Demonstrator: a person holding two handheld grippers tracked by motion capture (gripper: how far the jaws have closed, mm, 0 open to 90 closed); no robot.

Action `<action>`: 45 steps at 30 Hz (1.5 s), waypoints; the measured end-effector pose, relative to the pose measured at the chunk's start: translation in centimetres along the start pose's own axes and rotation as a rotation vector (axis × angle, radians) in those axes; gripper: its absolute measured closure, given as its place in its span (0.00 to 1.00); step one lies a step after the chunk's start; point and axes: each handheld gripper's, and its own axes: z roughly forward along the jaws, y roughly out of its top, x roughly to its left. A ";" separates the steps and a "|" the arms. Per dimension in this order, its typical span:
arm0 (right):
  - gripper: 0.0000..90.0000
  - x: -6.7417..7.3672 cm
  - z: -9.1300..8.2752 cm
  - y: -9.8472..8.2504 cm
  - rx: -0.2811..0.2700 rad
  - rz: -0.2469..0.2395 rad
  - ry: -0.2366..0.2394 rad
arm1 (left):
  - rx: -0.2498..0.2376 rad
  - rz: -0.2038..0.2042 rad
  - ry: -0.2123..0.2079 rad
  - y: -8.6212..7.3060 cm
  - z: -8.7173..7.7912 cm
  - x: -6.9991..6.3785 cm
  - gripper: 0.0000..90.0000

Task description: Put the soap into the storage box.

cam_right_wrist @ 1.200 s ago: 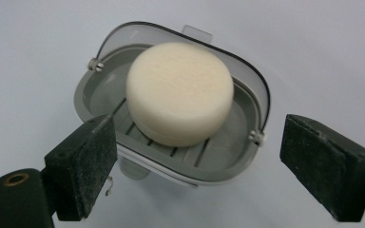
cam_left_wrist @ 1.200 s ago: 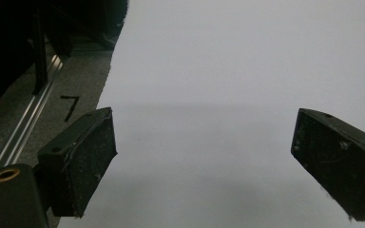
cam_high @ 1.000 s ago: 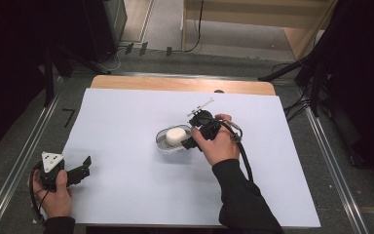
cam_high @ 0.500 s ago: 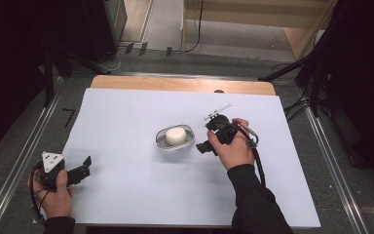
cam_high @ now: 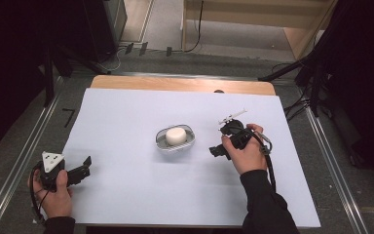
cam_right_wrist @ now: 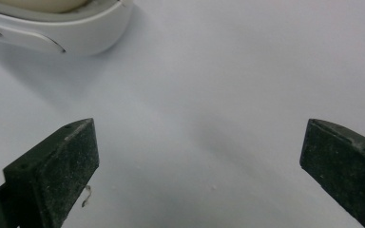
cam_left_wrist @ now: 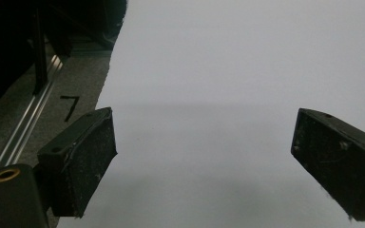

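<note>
A white round bar of soap (cam_high: 176, 136) lies in a pale oval dish (cam_high: 161, 144) at the middle of the white table sheet. My right gripper (cam_high: 217, 150) sits a short way to the dish's right, low over the sheet, jaws open and bare. In the right gripper view the dish's rim (cam_right_wrist: 76, 35) shows at the top left, beyond the open gripper (cam_right_wrist: 199, 166). My left gripper (cam_high: 85, 165) rests near the sheet's front left corner, open with nothing between its pads; the left gripper view shows it (cam_left_wrist: 204, 164) over bare sheet.
The white sheet (cam_high: 126, 112) covers a wooden table whose far edge (cam_high: 175, 84) shows. A metal rail (cam_high: 24, 151) runs along the left, another (cam_high: 331, 165) along the right. Cables lie on the floor at the back. A black mark (cam_left_wrist: 70, 105) sits on the grey floor left of the sheet.
My right gripper has let go of the soap dish and drawn away to the right, its jaws now wide apart. The dish stays at the middle. The left gripper has not moved.
</note>
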 end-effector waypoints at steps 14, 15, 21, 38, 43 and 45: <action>0.00 -2.5 -1.1 -3.5 -0.007 0.058 -0.026 | 0.003 0.003 0.004 0.0 0.0 0.0 0.09; 0.00 -2.9 -1.1 -4.0 -0.019 0.066 -0.032 | 0.003 0.001 0.003 0.0 0.0 0.0 0.09; 0.00 -4.3 -1.4 -6.7 -0.043 0.117 -0.036 | 0.001 0.005 0.006 0.0 0.0 0.0 0.09; 0.00 -7.8 -2.9 -13.4 -0.096 0.234 -0.067 | 0.000 0.010 0.007 0.0 0.0 -0.1 0.09; 0.00 -8.5 -3.5 -15.1 -0.106 0.252 -0.080 | 0.000 0.012 0.008 0.0 0.0 -0.1 0.09; 0.00 -8.7 -3.8 -15.9 -0.115 0.257 -0.080 | 0.001 0.013 0.008 0.0 0.0 -0.2 0.09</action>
